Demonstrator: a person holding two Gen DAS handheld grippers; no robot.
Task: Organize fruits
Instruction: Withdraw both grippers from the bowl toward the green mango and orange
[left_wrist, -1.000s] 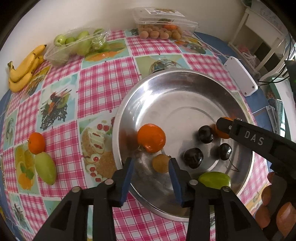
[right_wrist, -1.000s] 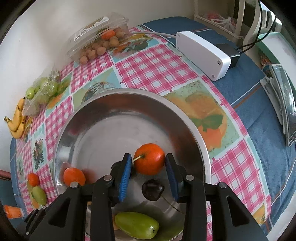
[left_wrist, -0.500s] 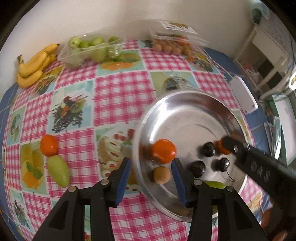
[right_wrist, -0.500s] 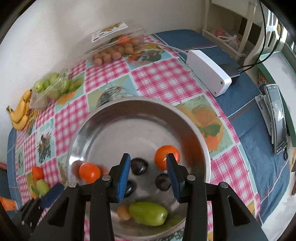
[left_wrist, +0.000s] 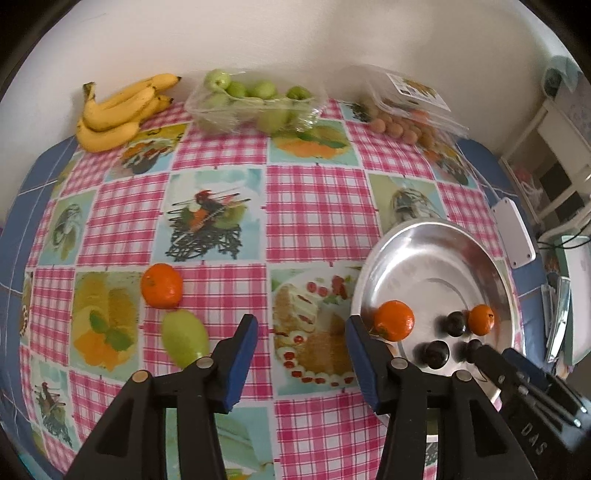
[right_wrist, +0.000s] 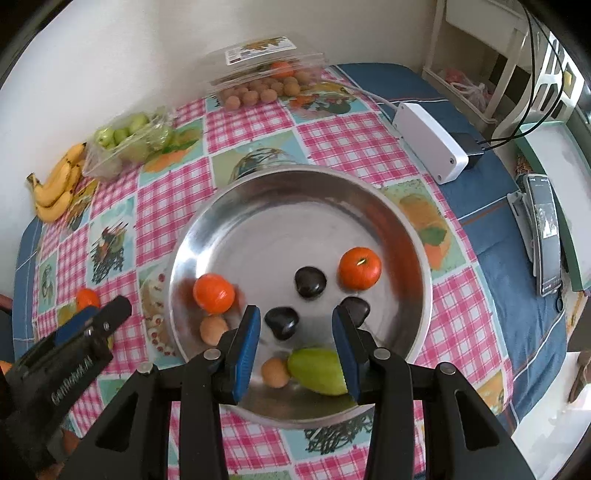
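- The left gripper (left_wrist: 301, 354) is seen above the checked worktop (left_wrist: 314, 199) with its blue fingers (left_wrist: 242, 354) spreading; nothing is held between them, only cloth showing in the gap.
- In the left wrist view, a steel bowl (left_wrist: 443, 240) lies at about 3 o'clock of that gripper, and a loose orange (left_wrist: 161, 285) with a green fruit (left_wrist: 184, 341) touching it lies at about 9 o'clock.
- Bananas (left_wrist: 118, 107) are seen at 11 o'clock against the wall, a clear tray of green fruits (left_wrist: 255, 103) at 12 o'clock, and a clear box of small brown fruits (left_wrist: 402, 110) at 1 o'clock.
- The right gripper (right_wrist: 295, 350) is held over the near part of the bowl (right_wrist: 258, 195), its fingers (right_wrist: 247, 347) parted and gripping nothing.
- Inside the bowl, in the right wrist view, three dark plums are seen: one (right_wrist: 282, 322) framed between the fingers, one (right_wrist: 309, 281) near the centre, one (right_wrist: 356, 309) partly hidden behind the right finger.
- An orange (right_wrist: 214, 292) rests at the bowl's 8 o'clock and another orange fruit (right_wrist: 360, 267) at 4 o'clock.
- Two small brown fruits (right_wrist: 213, 329) and a green fruit (right_wrist: 317, 371) lie at the near rim; whether the green one touches its brown neighbour cannot be told for certain.
- A white box (right_wrist: 428, 147) lies on the blue cloth at 2 o'clock.
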